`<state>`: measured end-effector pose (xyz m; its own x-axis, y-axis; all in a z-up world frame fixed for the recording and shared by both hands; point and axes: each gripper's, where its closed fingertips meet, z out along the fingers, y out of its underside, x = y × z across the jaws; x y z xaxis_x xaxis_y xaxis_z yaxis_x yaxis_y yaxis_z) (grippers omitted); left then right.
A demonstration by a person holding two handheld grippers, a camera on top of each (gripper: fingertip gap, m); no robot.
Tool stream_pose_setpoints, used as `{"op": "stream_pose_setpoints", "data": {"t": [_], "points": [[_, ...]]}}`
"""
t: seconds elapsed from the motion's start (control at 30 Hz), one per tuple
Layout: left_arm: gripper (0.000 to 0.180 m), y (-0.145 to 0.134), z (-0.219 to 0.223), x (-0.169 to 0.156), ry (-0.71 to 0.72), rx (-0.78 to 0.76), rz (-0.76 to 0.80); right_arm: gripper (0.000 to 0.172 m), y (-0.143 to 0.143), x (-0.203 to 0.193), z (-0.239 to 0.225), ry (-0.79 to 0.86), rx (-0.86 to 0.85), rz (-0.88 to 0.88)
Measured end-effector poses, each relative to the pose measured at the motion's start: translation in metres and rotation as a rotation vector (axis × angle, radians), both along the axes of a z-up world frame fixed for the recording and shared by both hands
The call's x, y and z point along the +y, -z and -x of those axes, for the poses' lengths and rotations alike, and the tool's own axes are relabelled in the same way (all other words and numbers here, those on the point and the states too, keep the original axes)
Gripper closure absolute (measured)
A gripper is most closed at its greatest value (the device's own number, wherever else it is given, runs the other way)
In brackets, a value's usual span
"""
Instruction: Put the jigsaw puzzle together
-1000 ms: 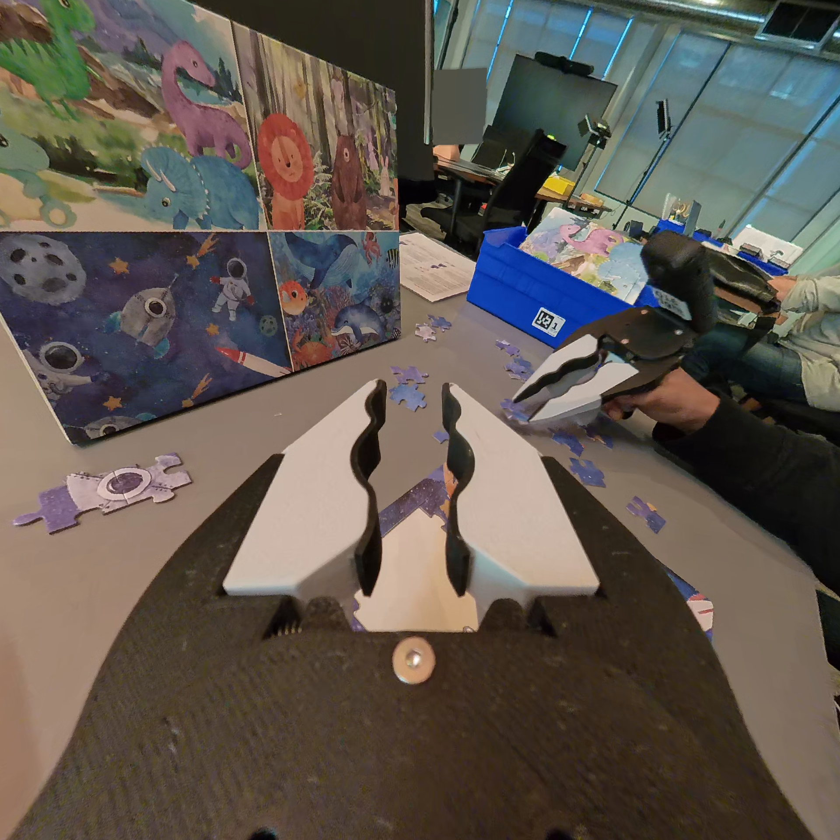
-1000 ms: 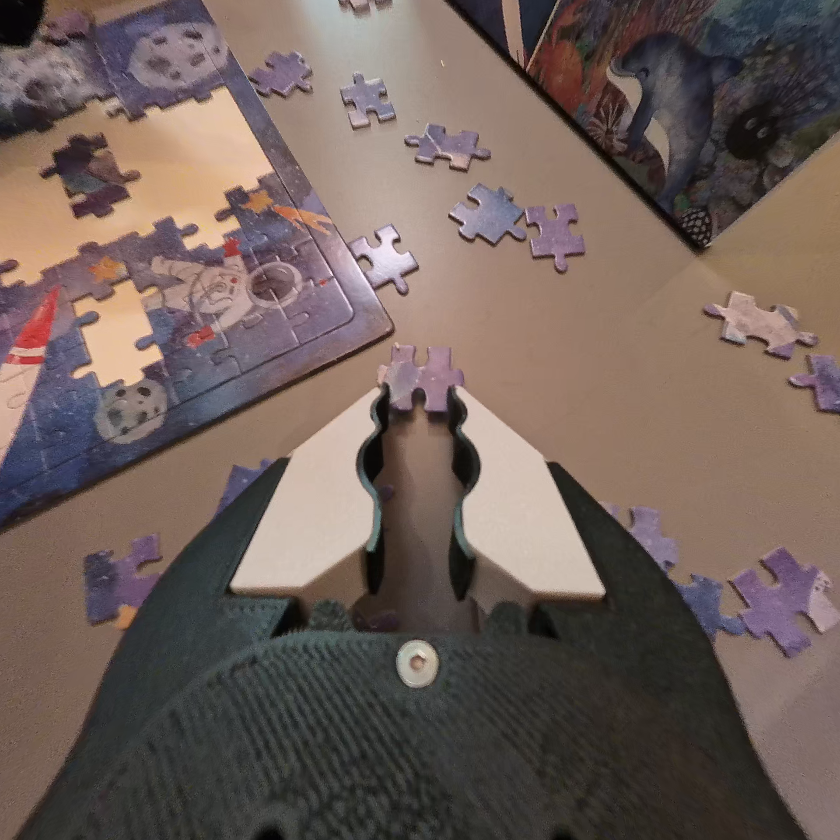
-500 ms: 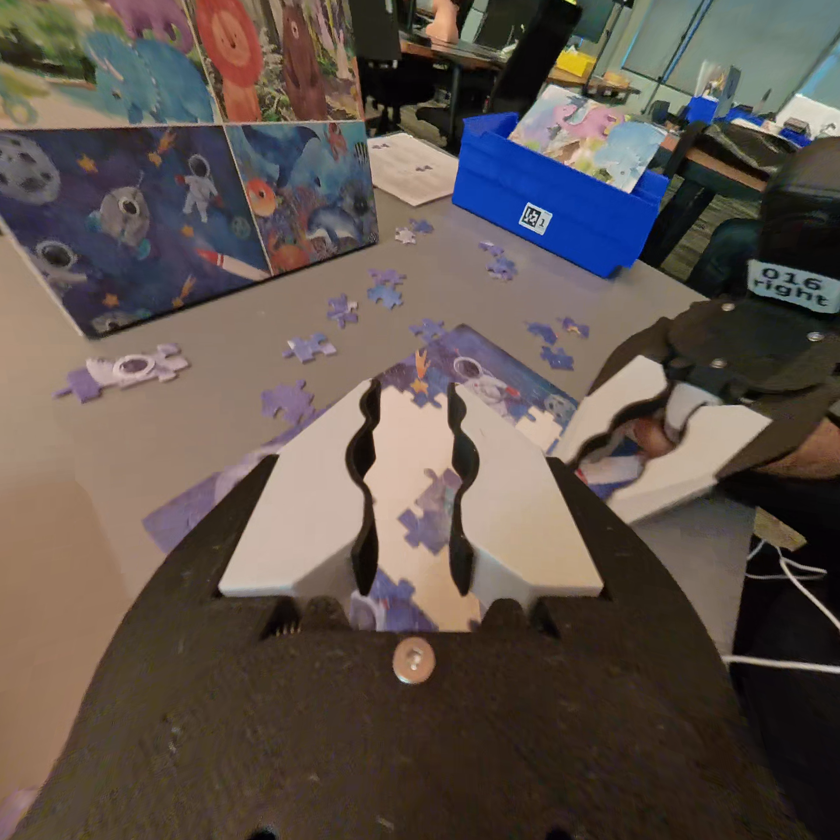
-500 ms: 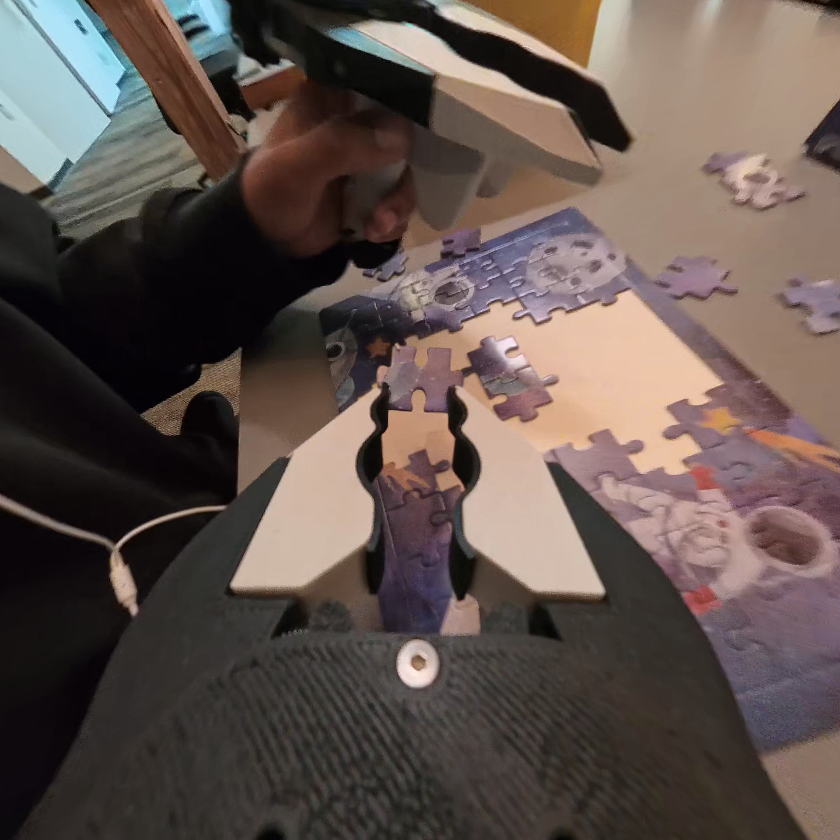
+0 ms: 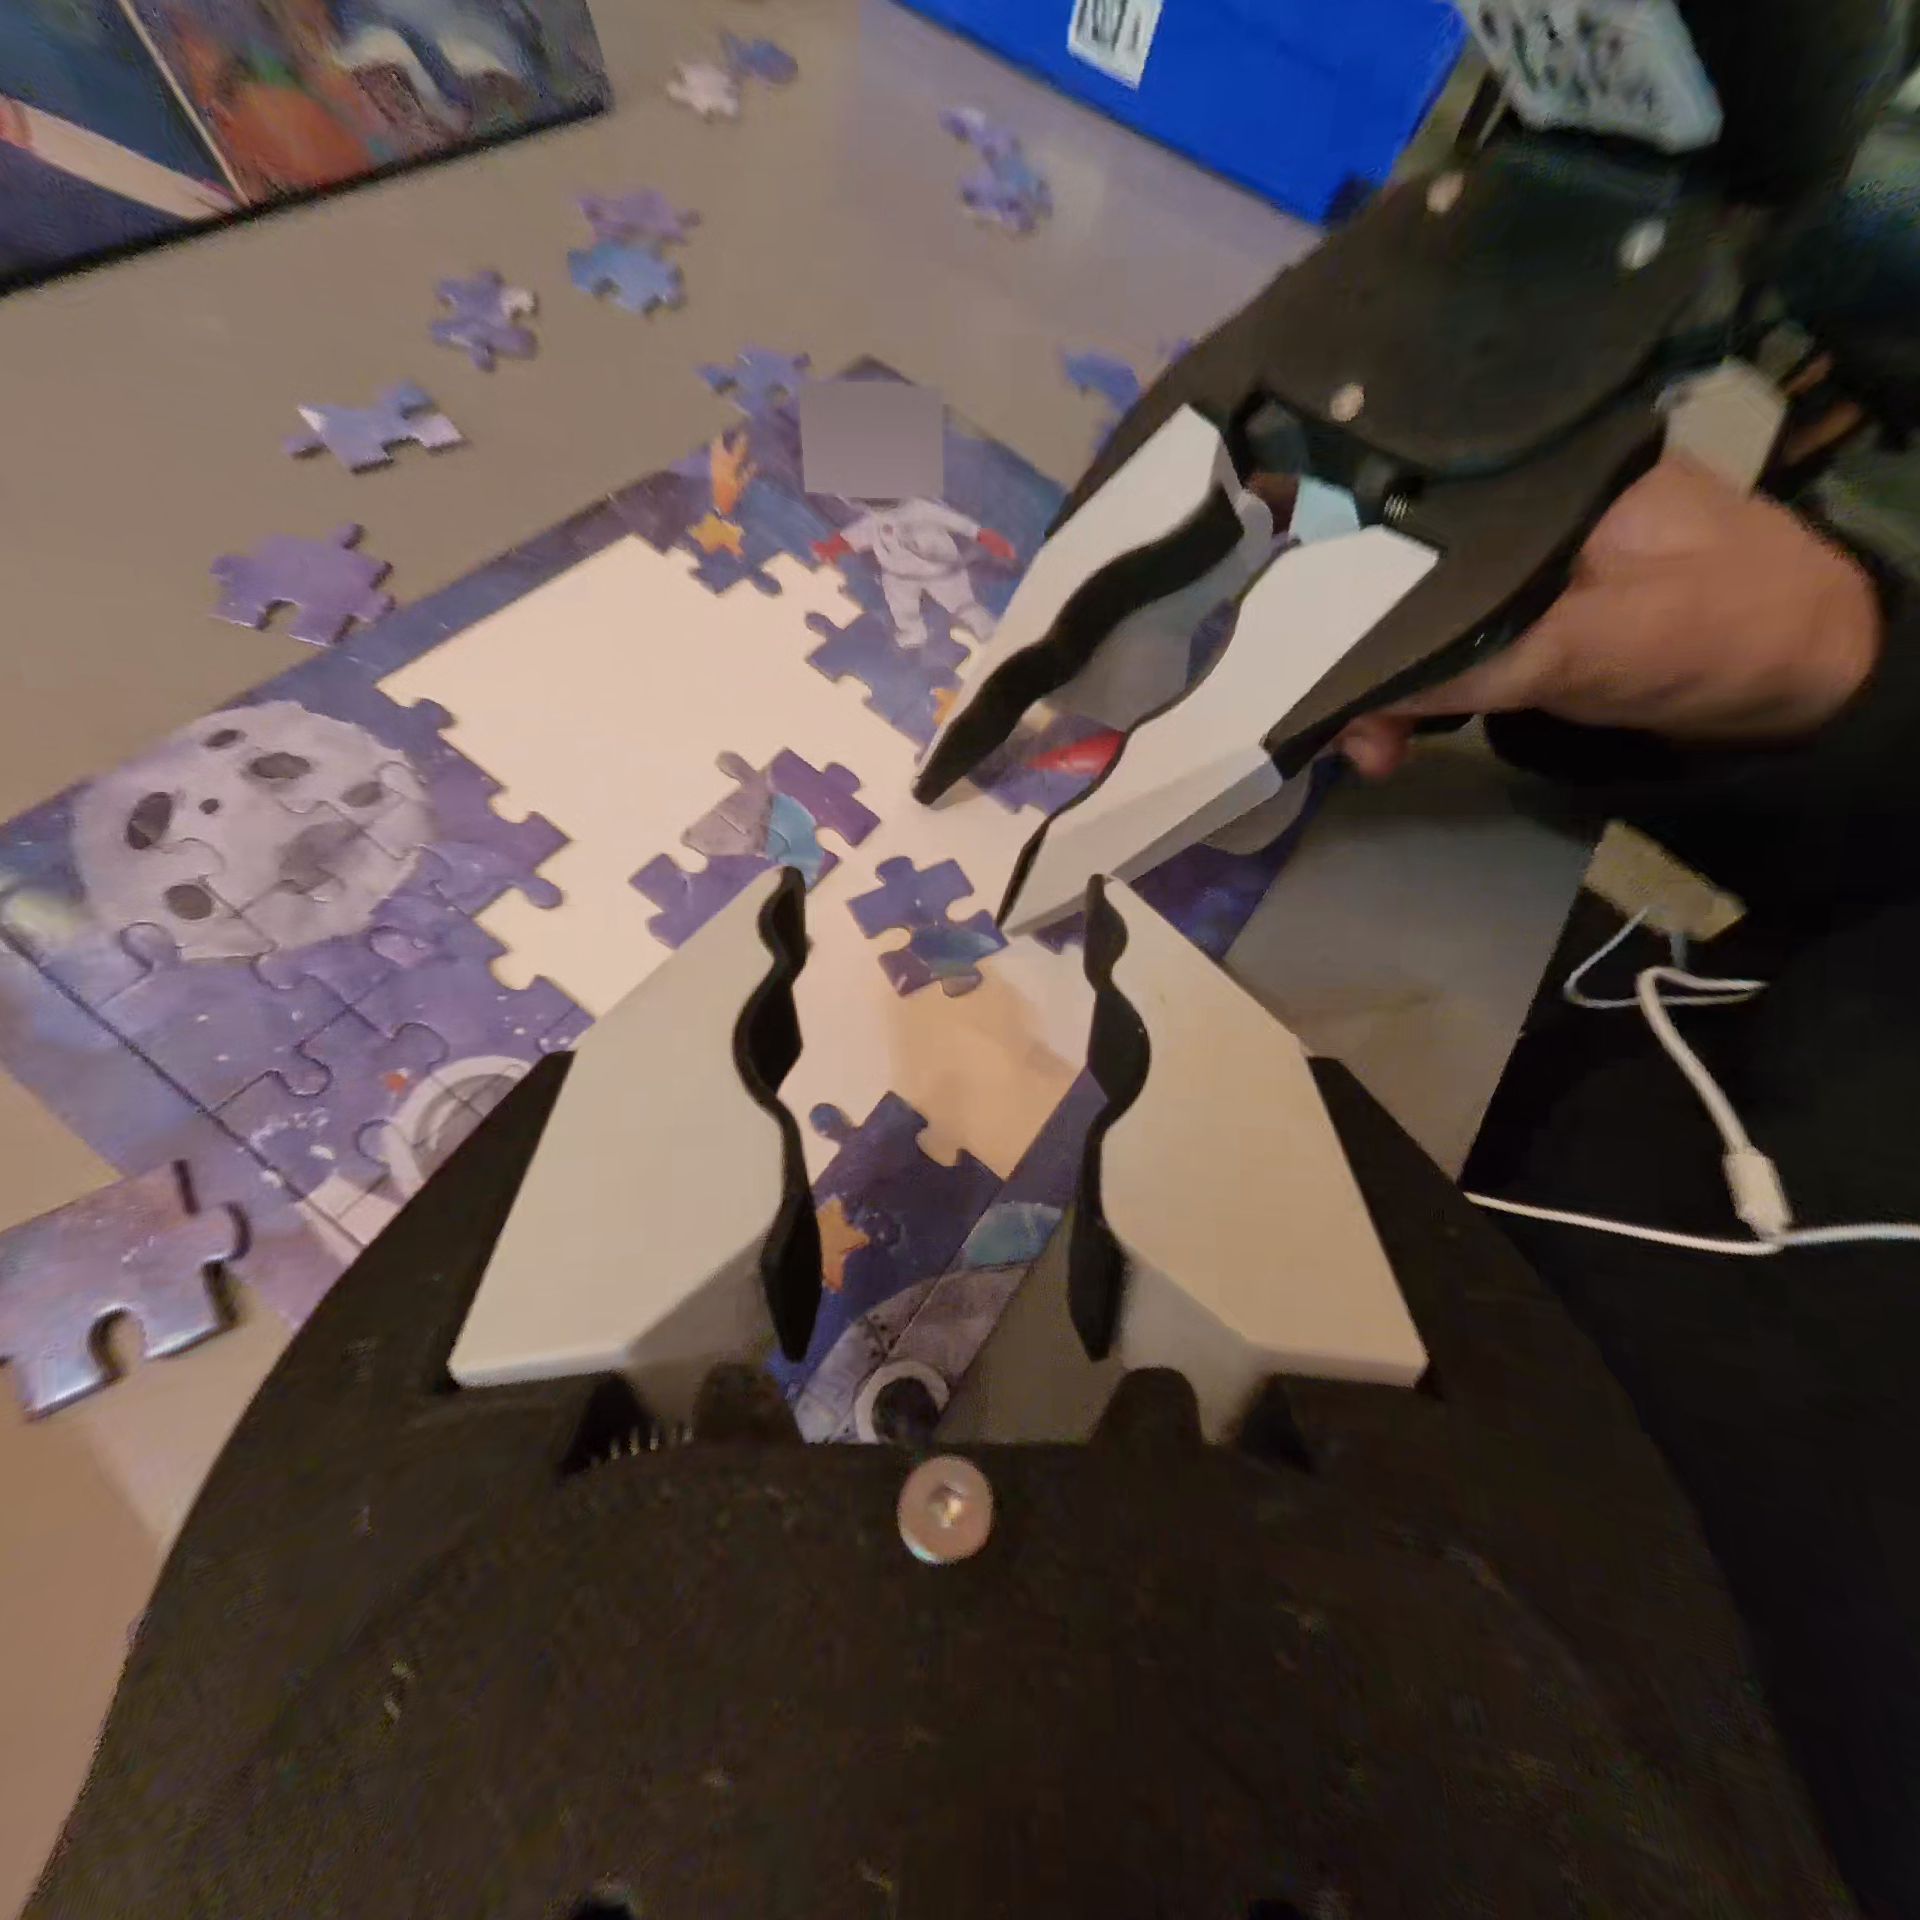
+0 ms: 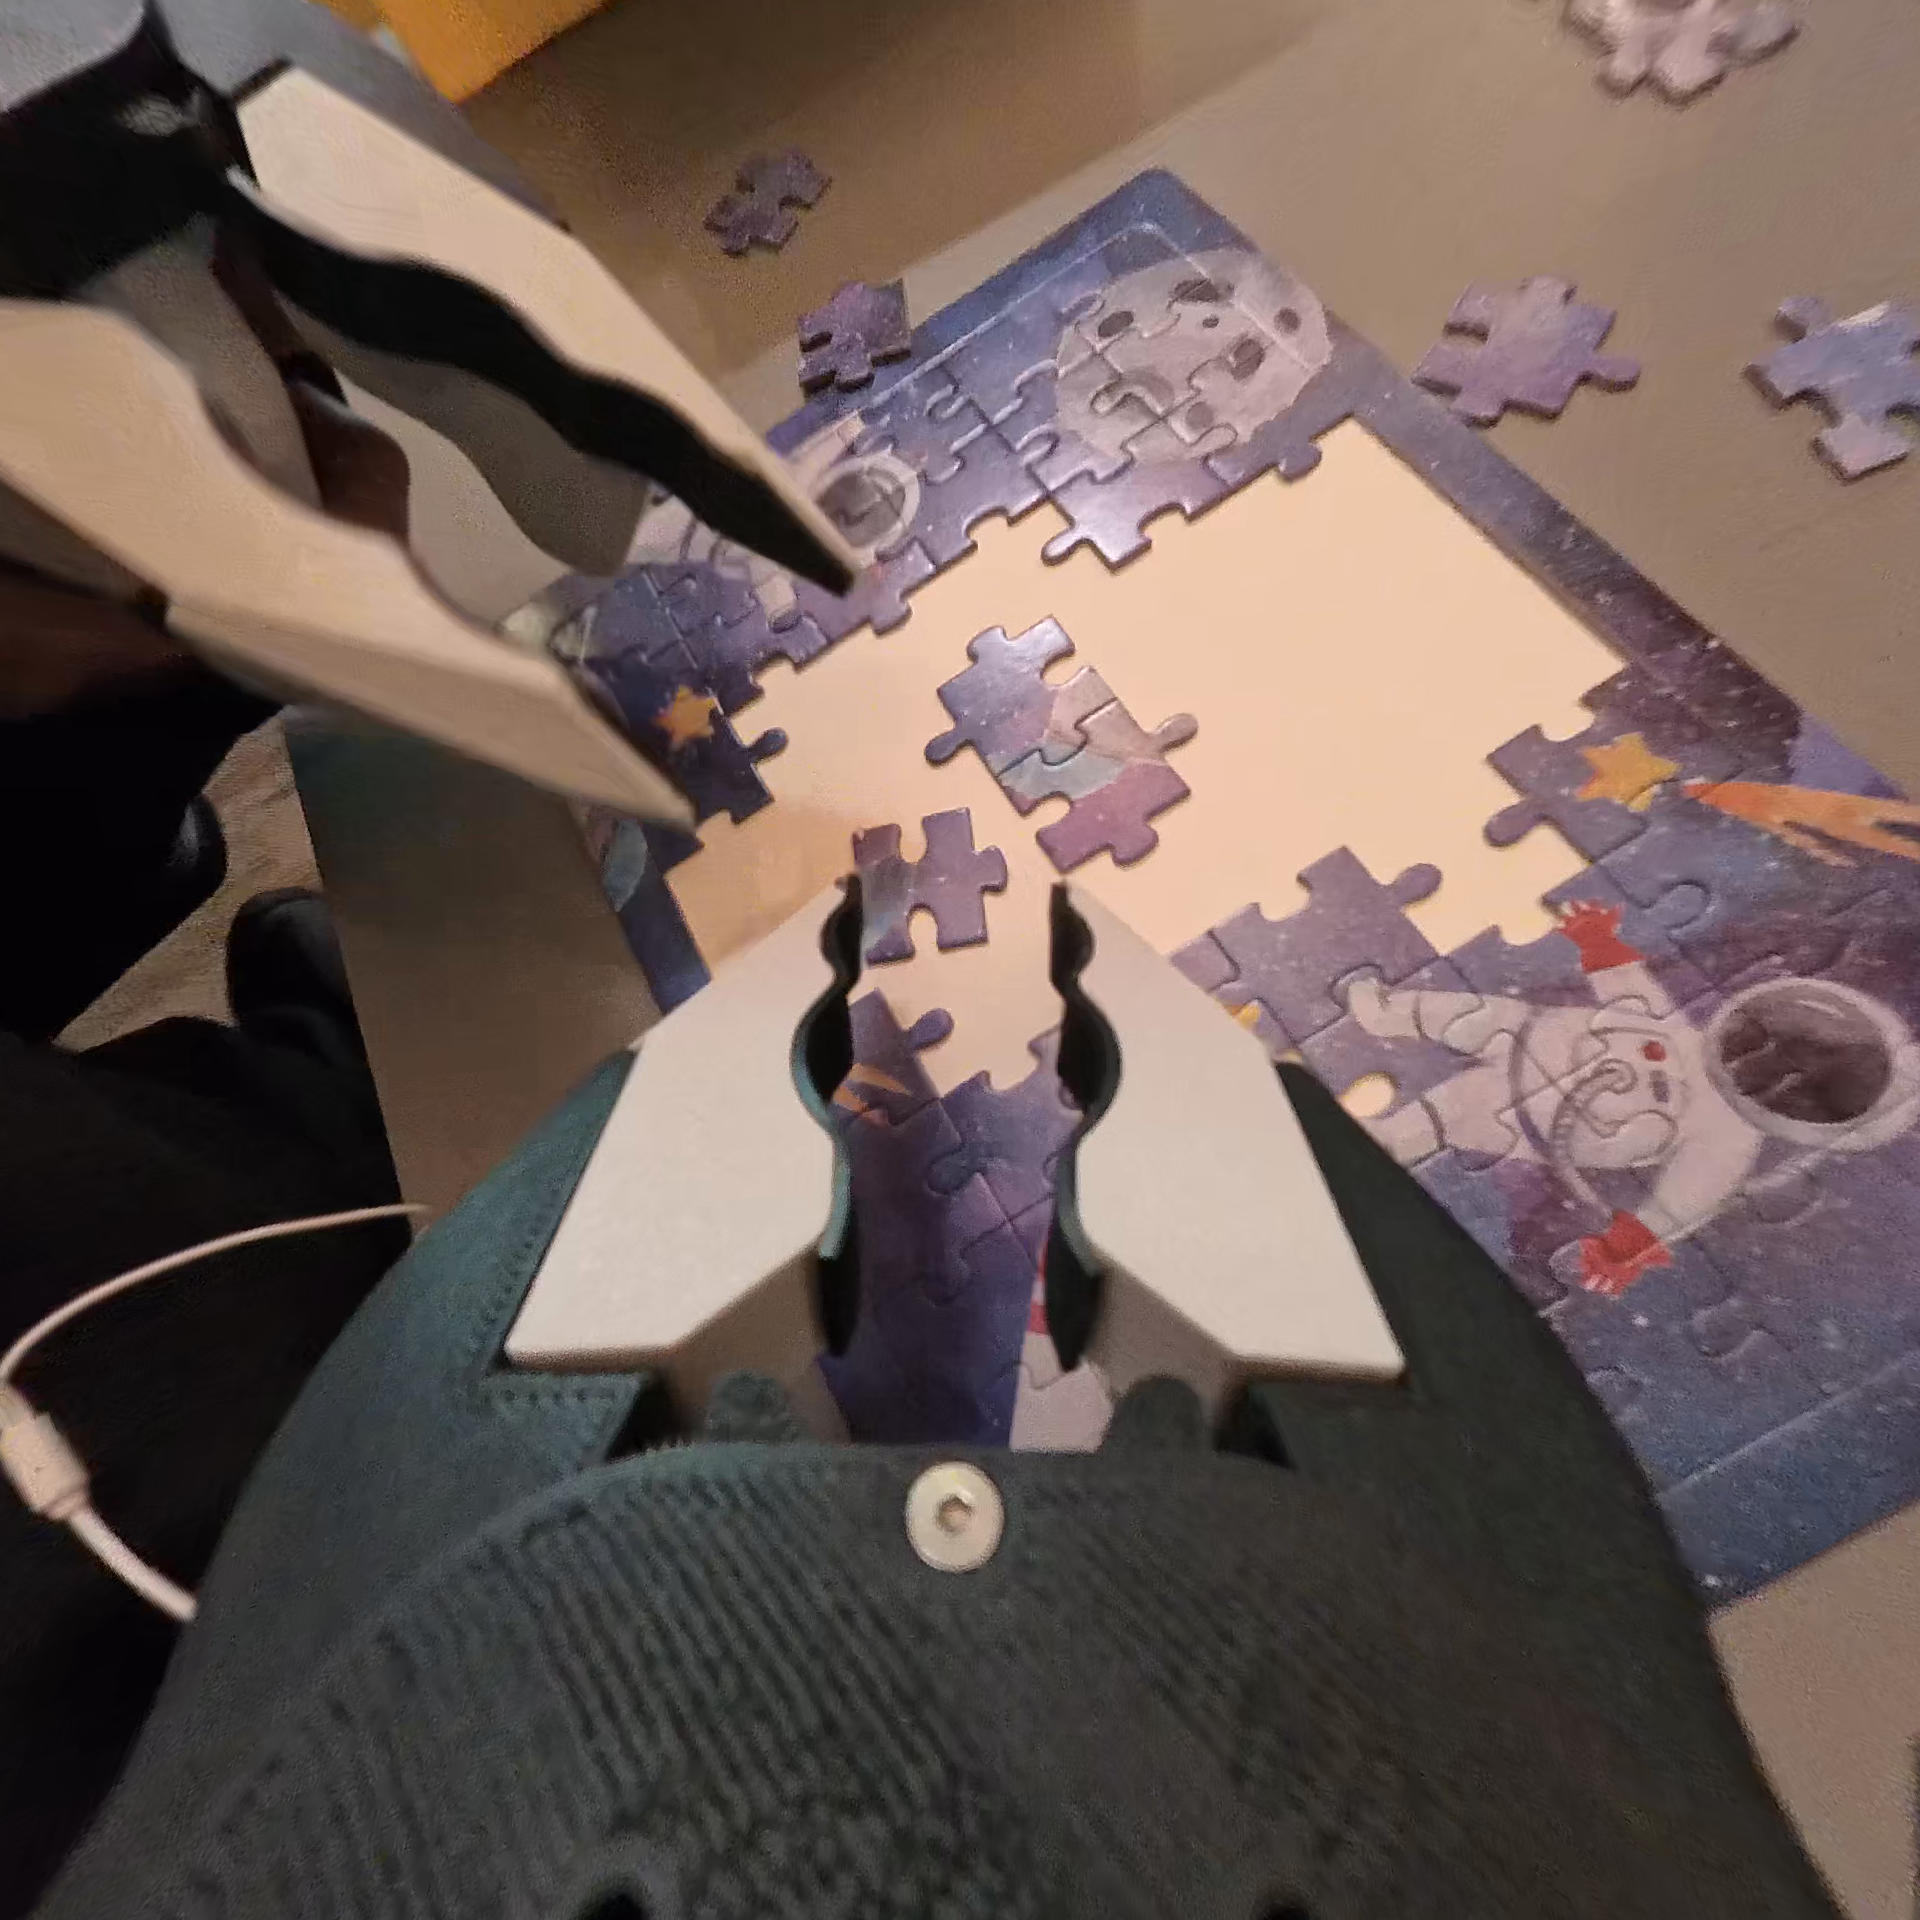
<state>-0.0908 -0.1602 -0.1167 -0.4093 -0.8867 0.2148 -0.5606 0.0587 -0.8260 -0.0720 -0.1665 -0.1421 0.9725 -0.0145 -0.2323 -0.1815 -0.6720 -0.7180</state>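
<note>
The puzzle tray [image 5: 260, 1039] lies on the grey table, its edges filled with space-picture pieces and its cream middle [image 5: 623, 675] bare. A joined pair of pieces [image 5: 769, 821] lies loose on the bare part and also shows in the right wrist view [image 6: 1070, 748]. A single purple piece [image 6: 930, 883] lies flat on the bare part. My right gripper [image 6: 953, 894] is open around it: the left pad is at its edge and the other pad stands clear. My left gripper [image 5: 942, 888] is open wide and empty, just in front of the same piece [image 5: 925, 920]. Each gripper shows in the other's view: the right gripper [image 5: 971, 852], the left gripper [image 6: 758, 696].
Several loose purple pieces [image 5: 301, 582] lie on the table beyond the tray. A picture box [image 5: 312, 104] and a blue bin [image 5: 1247, 83] stand at the back. A person's hand [image 5: 1662, 623] holds the right gripper. A white cable [image 5: 1714, 1143] hangs off the table's near edge. Less than 4 cm separates the two grippers' tips.
My right gripper carried the purple piece over the tray, then opened; the piece now lies on the bare board. My left gripper tilted down over the tray and opened wide.
</note>
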Motion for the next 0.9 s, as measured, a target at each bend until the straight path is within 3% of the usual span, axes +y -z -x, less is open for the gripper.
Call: {"op": "stream_pose_setpoints", "data": {"t": [0.07, 0.2, 0.43, 0.77, 0.9], "points": [[0.128, 0.016, -0.002, -0.001, -0.016, 0.029, -0.127, 0.128, 0.006, -0.001, 0.005, -0.031, 0.069, 0.022], [0.128, 0.034, -0.003, 0.010, -0.049, 0.079, -0.309, 0.131, 0.007, -0.001, 0.006, -0.048, 0.096, -0.001], [0.129, 0.039, 0.000, 0.027, -0.086, 0.126, -0.340, 0.125, 0.005, -0.002, 0.014, -0.126, 0.126, -0.004], [0.134, 0.033, 0.005, 0.046, -0.127, 0.129, -0.344, 0.131, 0.000, 0.000, 0.045, -0.255, 0.165, -0.015], [0.131, 0.021, 0.013, 0.029, -0.007, 0.111, -0.232, 0.133, -0.004, 0.001, 0.036, -0.256, 0.097, -0.046]]}}
